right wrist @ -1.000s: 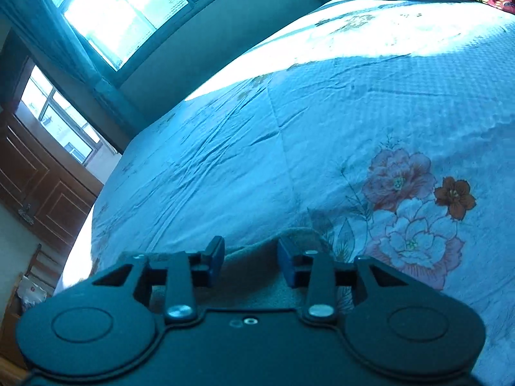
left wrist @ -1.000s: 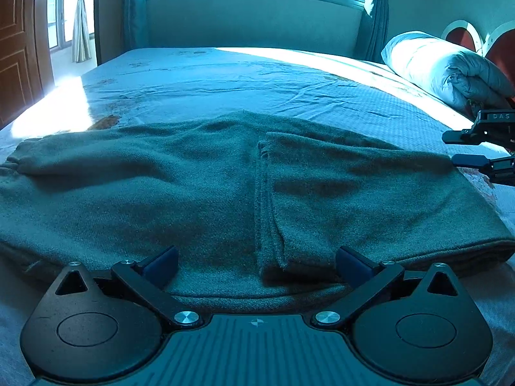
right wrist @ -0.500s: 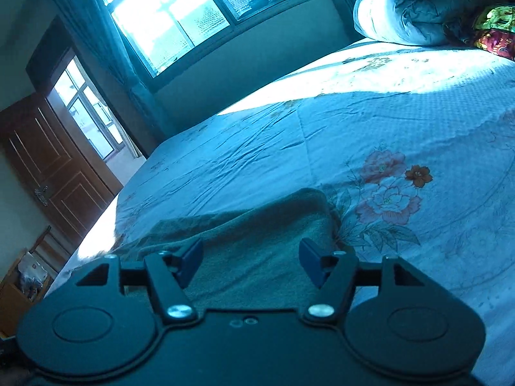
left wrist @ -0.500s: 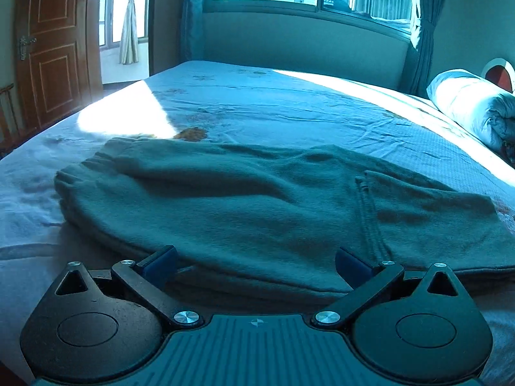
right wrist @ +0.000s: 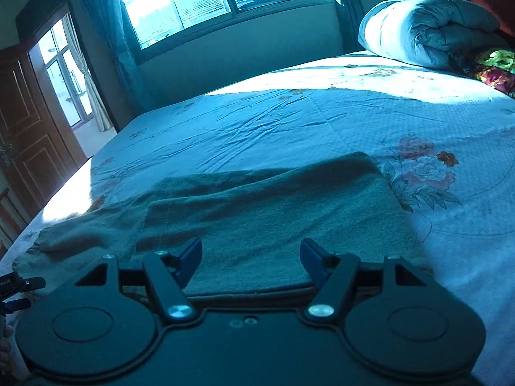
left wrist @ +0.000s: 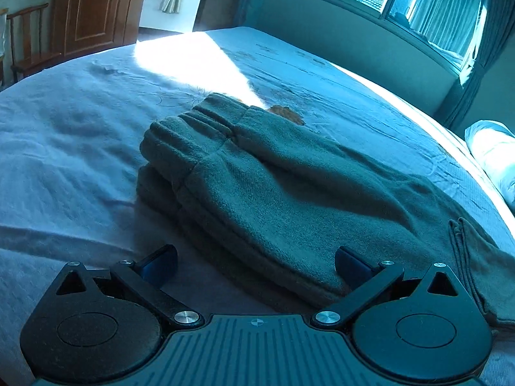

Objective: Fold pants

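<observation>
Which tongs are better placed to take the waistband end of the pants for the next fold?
Left, probably. The left tongs are open, facing the waistband end of the pants; the right tongs are open over the folded leg end.

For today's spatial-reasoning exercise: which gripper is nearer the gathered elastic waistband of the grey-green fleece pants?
Left. The left gripper hovers open at the pants' near edge, the waistband just ahead of it. The right gripper hovers open over the folded leg end, the opposite end.

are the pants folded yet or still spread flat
Partly folded: the pants lie on the bed with the leg end doubled back over the middle, waistband end still extended.
</observation>
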`<state>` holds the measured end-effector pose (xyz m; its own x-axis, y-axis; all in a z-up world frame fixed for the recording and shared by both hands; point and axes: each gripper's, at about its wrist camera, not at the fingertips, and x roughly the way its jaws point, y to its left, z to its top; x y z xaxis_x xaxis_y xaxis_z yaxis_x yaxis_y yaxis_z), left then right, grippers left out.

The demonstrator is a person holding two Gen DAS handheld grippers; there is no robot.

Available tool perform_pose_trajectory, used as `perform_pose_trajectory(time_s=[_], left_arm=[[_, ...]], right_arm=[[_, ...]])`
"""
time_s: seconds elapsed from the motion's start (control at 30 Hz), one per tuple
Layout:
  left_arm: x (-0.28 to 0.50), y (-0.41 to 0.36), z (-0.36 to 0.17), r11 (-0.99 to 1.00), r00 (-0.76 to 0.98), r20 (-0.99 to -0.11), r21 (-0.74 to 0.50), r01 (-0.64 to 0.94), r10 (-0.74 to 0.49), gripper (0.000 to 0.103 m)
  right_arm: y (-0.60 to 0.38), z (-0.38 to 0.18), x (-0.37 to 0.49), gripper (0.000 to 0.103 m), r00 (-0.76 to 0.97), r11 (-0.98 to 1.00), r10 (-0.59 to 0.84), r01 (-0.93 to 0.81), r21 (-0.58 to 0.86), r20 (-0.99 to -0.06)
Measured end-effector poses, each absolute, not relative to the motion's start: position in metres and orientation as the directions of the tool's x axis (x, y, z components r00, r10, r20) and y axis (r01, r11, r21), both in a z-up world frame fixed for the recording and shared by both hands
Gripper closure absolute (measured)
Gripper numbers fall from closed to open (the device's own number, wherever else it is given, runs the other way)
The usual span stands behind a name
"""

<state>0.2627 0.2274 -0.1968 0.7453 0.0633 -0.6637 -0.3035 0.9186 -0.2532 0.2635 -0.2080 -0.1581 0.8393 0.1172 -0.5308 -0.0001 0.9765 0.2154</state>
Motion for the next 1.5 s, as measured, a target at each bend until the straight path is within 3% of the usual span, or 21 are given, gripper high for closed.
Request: perform_pose_trajectory(time_s=[0.07, 0.3, 0.5, 0.53, 0.57, 0.6, 0.63, 0.87, 0.97, 1.03, 1.13, 1.3, 1.4, 1.5], left_arm=[[0.27, 0.232, -0.201, 0.926, 0.755, -0.655, -0.262, -0.271, 0.036, 0.0], [0.275, 0.276, -0.217, 0.867, 0.813, -0.577, -0.442, -0.229, -0.079, 0.0], [0.295, 0.284, -0.224, 0.857, 0.818, -0.568, -0.463, -0.228, -0.089, 0.0], [0.295, 0.284, -0.224, 0.854, 0.822, -0.564, -0.464, -0.237, -0.077, 0.014], [0.291, 0.284, -0.222, 0.856, 0.814, -0.58, -0.421, -0.299, -0.002, 0.037], [0.288, 0.286, -0.221, 0.85, 0.818, -0.575, -0.434, -0.299, -0.005, 0.057], [0.278, 0.29, -0.218, 0.83, 0.842, -0.539, -0.487, -0.273, -0.04, 0.064], [0.274, 0.276, -0.198, 0.875, 0.852, -0.523, -0.415, -0.25, -0.006, 0.066], [0.275, 0.276, -0.191, 0.885, 0.85, -0.527, -0.4, -0.237, -0.011, 0.066], [0.272, 0.272, -0.186, 0.896, 0.849, -0.529, -0.377, -0.234, -0.001, 0.066], [0.266, 0.262, -0.173, 0.917, 0.859, -0.511, -0.327, -0.227, 0.03, 0.066], [0.256, 0.226, -0.128, 0.956, 0.903, -0.428, -0.252, -0.152, 0.031, 0.066], [0.261, 0.18, -0.09, 0.985, 0.928, -0.372, -0.164, -0.055, -0.01, 0.066], [0.275, 0.125, -0.065, 0.994, 0.938, -0.342, -0.105, 0.026, -0.06, 0.066]], right_arm=[[-0.198, -0.16, 0.265, 0.04, 0.837, 0.982, 0.063, 0.044, 0.182, -0.544], [-0.182, -0.164, 0.263, 0.039, 0.832, 0.975, 0.102, 0.025, 0.221, -0.545], [-0.171, -0.165, 0.269, 0.038, 0.826, 0.98, 0.087, 0.03, 0.198, -0.557], [-0.17, -0.165, 0.27, 0.038, 0.823, 0.979, 0.086, 0.034, 0.199, -0.561], [-0.17, -0.165, 0.271, 0.038, 0.818, 0.979, 0.089, 0.031, 0.199, -0.568], [-0.169, -0.165, 0.27, 0.038, 0.815, 0.979, 0.099, 0.023, 0.202, -0.571], [-0.167, -0.165, 0.269, 0.038, 0.814, 0.979, 0.113, 0.007, 0.204, -0.57], [-0.125, -0.171, 0.254, 0.038, 0.791, 0.97, 0.244, -0.208, 0.128, -0.561], [-0.099, -0.193, 0.258, 0.033, 0.78, 0.96, 0.156, -0.263, -0.091, -0.606], [-0.092, -0.195, 0.256, 0.032, 0.793, 0.954, 0.132, -0.265, -0.142, -0.594], [-0.104, -0.177, 0.251, 0.033, 0.807, 0.97, 0.157, -0.235, -0.067, -0.569], [-0.173, -0.151, 0.237, 0.032, 0.839, 0.946, 0.299, -0.198, 0.257, -0.454], [-0.231, -0.142, 0.238, 0.032, 0.867, 0.899, 0.286, -0.096, 0.427, -0.409], [-0.274, -0.135, 0.236, 0.032, 0.892, 0.886, 0.239, -0.038, 0.463, -0.384]])
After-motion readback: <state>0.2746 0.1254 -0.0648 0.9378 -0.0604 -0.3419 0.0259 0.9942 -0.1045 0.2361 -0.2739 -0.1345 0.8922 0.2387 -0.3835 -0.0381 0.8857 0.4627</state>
